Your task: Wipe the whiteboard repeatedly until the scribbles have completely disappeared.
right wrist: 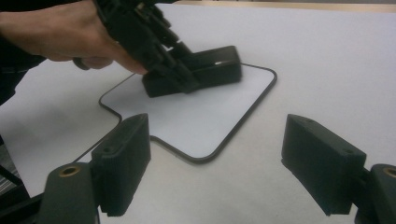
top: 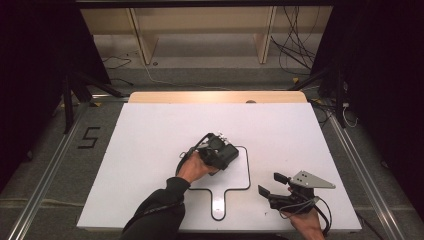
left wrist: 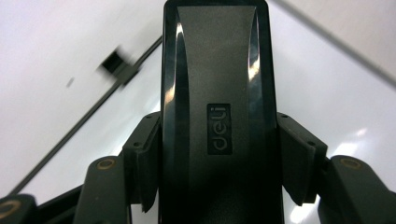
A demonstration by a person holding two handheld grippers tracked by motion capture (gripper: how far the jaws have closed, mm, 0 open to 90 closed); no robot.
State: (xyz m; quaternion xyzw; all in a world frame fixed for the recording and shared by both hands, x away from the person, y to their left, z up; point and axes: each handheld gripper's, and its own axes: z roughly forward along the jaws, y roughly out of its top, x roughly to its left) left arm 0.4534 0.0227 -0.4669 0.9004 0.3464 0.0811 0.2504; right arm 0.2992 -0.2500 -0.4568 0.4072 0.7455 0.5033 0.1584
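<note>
At the centre of the high view, the left gripper pinches a black stapler resting inside the black outline on the white counter, its long axis running away from that gripper, so placing looks nearly done with release left, while the right gripper waits spread.

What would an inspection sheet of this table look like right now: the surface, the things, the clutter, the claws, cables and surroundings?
Surface: white table with a black outline drawn on it.
Job's things: black "deli" device, lying inside the outline.
Clutter: nothing seen.
Claws: left claw shut on the device; right claw open, holding nothing, beside the outline.
Cables: one trails from the right claw; more on the floor behind.
Surroundings: wooden shelf frame, grey floor marked "5".
</note>
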